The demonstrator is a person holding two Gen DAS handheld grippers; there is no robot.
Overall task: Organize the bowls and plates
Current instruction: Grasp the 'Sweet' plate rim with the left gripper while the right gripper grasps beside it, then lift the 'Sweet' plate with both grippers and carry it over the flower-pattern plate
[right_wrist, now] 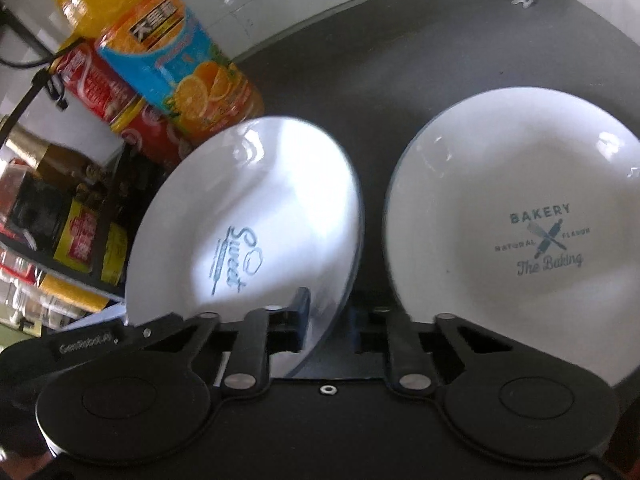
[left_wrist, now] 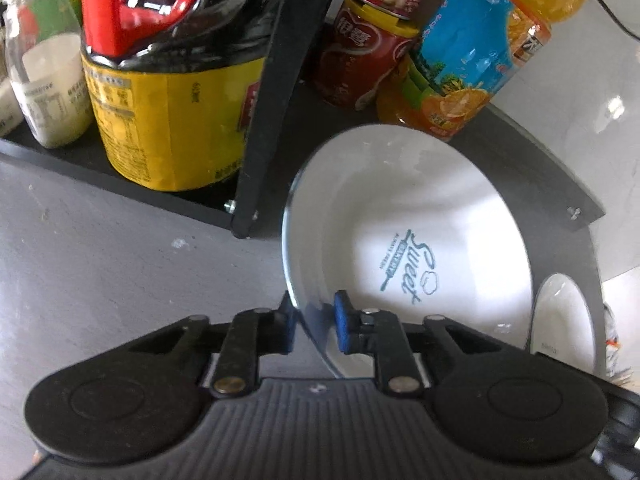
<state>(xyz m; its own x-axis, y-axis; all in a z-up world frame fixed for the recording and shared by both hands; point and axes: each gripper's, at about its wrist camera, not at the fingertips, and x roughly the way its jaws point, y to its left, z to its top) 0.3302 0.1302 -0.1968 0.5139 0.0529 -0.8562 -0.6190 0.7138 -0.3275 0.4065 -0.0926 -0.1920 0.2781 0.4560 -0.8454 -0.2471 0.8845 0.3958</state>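
Note:
A white bowl with a blue "Sweet" print is tilted up on its edge over a black shelf board. My left gripper is shut on its near rim, one blue pad inside and one outside. In the right wrist view the same bowl leans to the left, and my right gripper is shut across its lower right rim. To the right a white "Bakery" plate lies flat on the board. A sliver of that plate shows in the left wrist view.
An orange juice bottle and red cans stand right behind the bowl. A black upright post rises at the bowl's left, with a yellow-labelled dark jug and a white jar beyond it. Grey tabletop lies in front.

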